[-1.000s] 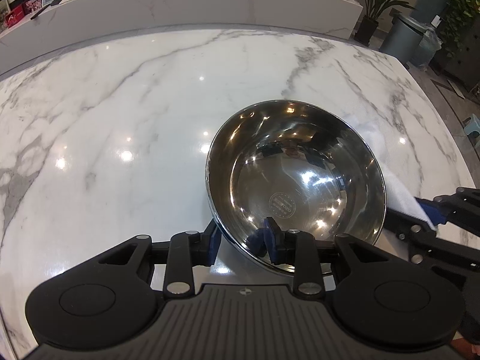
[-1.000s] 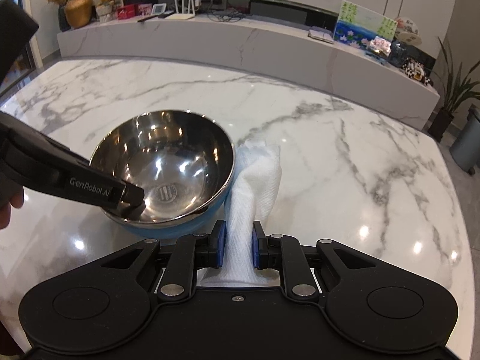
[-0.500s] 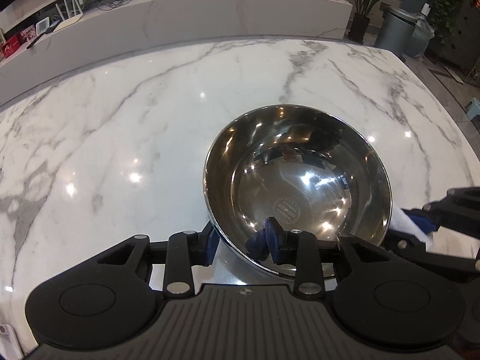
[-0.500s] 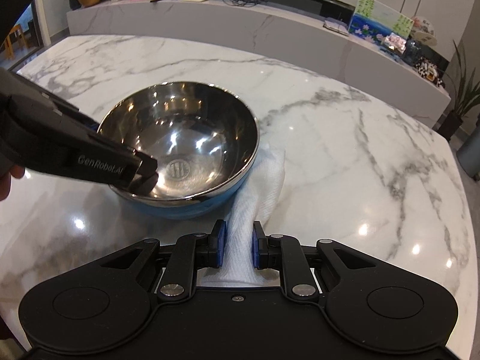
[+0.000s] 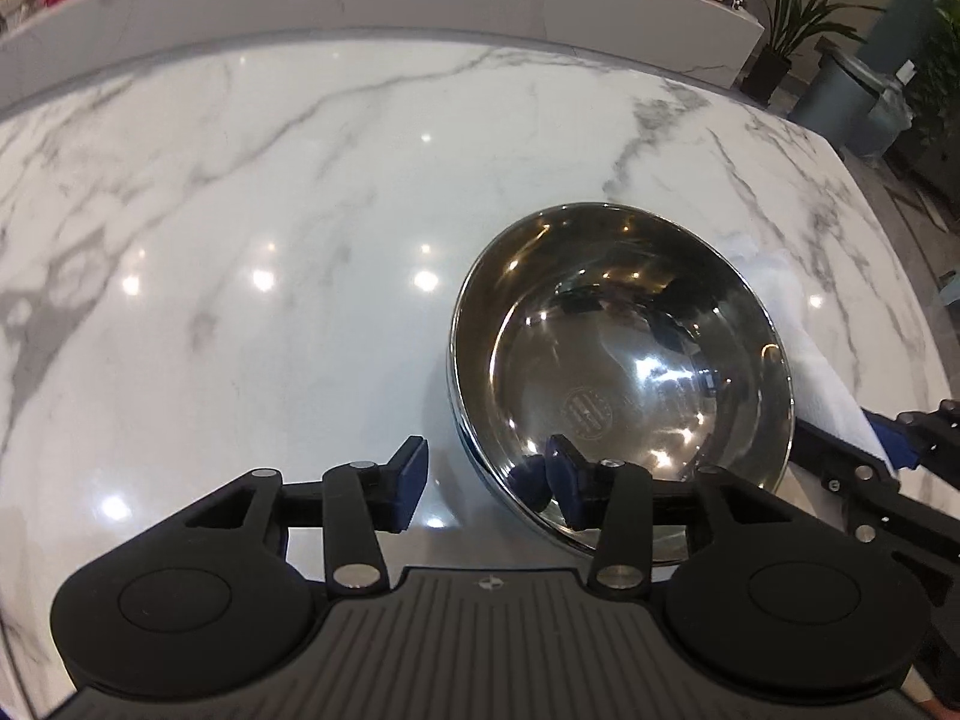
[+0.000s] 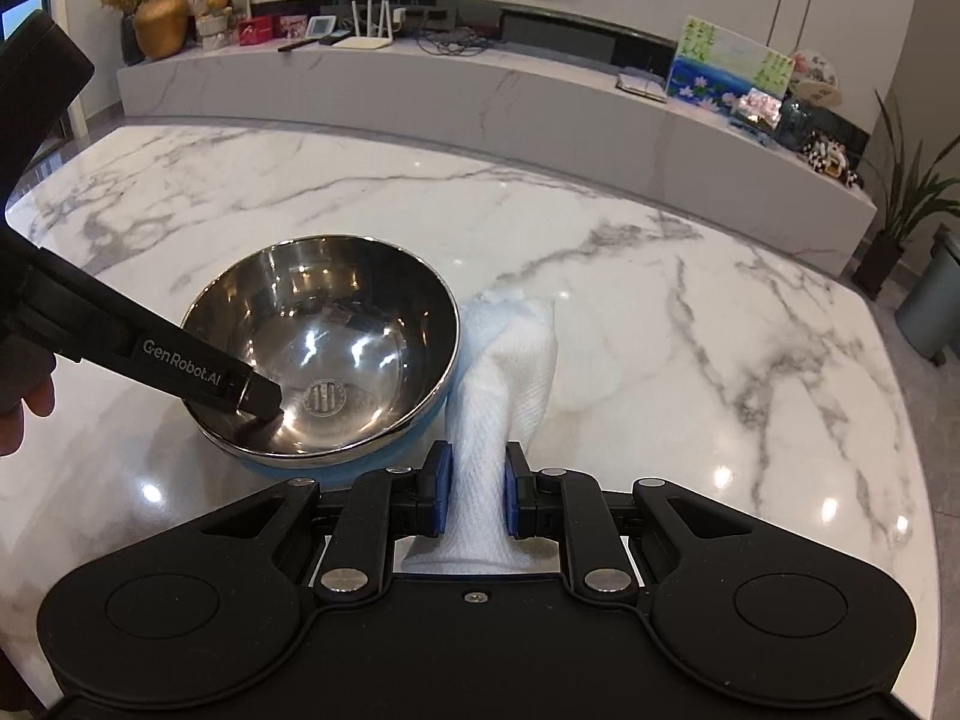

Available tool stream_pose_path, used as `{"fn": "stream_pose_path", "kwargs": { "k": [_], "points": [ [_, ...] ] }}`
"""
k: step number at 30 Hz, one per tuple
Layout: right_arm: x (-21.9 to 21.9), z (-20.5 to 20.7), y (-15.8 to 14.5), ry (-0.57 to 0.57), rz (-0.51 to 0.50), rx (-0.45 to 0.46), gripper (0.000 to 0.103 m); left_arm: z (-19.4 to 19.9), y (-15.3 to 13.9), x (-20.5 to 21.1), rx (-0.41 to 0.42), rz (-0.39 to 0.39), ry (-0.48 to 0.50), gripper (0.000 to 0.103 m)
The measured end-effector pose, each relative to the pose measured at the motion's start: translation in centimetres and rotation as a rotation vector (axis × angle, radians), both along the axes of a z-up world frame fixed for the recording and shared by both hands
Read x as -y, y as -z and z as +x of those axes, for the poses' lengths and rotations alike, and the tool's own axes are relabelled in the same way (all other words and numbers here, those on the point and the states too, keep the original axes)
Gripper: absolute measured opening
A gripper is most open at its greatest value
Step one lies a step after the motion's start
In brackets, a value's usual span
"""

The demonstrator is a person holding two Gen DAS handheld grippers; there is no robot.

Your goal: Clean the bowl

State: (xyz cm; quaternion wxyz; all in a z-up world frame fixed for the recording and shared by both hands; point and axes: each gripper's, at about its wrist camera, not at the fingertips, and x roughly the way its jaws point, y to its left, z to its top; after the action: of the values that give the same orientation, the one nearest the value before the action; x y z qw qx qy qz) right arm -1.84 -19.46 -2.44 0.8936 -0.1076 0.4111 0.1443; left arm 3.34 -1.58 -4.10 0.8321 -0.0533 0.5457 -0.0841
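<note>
Fingers of the left gripper (image 5: 483, 483) stand apart, one pad outside the bowl's near rim, the other inside it, not pinching. On the marble surface (image 5: 270, 192) the bowl (image 5: 621, 372) sits ahead. Right gripper (image 6: 474, 495) fingers clamp a white cloth (image 6: 501, 372) touching the bowl's side.

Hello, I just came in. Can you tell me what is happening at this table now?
A person is cleaning a steel bowl on a marble table with two handheld grippers. The left gripper is open around the bowl's near rim, one finger inside and the other outside, not clamping it. The right gripper is shut on a white cloth, which lies beside the bowl and touches its outer wall. The cloth is not inside the bowl, so wiping has not started.
</note>
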Motion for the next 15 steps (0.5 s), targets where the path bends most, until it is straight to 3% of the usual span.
{"fn": "stream_pose_path", "kwargs": {
  "k": [2, 15],
  "points": [
    [-0.2, 0.0, 0.2, -0.010, -0.005, -0.008, 0.015, 0.0, -0.1, 0.1, 0.008, -0.006, 0.013, 0.025],
    [-2.5, -0.3, 2.1, -0.109, -0.036, -0.106, 0.015, 0.4, -0.3, 0.0, 0.053, 0.015, -0.009, 0.019]
  ]
}}
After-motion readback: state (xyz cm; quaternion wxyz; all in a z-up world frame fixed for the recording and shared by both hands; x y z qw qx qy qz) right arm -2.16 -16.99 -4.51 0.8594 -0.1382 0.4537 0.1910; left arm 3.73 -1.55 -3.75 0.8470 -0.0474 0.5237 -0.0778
